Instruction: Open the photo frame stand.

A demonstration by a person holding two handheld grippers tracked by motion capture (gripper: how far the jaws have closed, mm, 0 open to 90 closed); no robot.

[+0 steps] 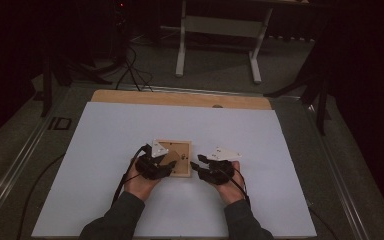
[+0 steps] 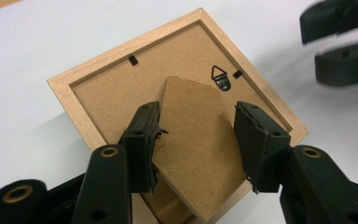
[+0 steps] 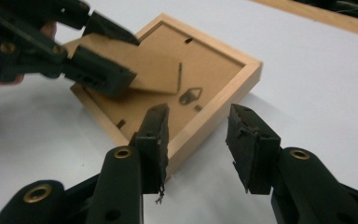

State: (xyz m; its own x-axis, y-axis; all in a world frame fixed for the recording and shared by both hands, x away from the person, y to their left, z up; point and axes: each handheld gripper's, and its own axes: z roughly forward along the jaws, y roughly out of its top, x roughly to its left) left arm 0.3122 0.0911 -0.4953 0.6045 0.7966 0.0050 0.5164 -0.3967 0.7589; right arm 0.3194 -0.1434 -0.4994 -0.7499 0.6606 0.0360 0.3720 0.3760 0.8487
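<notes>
A dim room surrounds a table (image 1: pixel 300 165) covered by a white sheet (image 1: pixel 130 130), with a strip of bare wood (image 1: pixel 180 98) along the far edge and a white stand (image 1: pixel 220 30) on the floor beyond. The sheet lies bare on every side of the work, with wide open room to the left, right and far side.

A small square wooden picture frame (image 1: pixel 179 150) lies face down near the middle of the sheet, close to the person's hands. Its pale wood rim (image 2: pixel 98 60) encloses a brown backing board (image 2: pixel 116 88) with a metal hanging loop (image 2: pixel 221 77) and small black clips (image 2: pixel 132 59). A brown prop-up flap (image 2: pixel 196 140) lifts off the backing.

The left gripper (image 2: pixel 196 140) sits over the frame, its jaws spread on either side of the flap, the left one touching its edge. The right gripper (image 3: pixel 198 140) hovers just beside the frame's near corner, jaws spread apart and holding nothing.
</notes>
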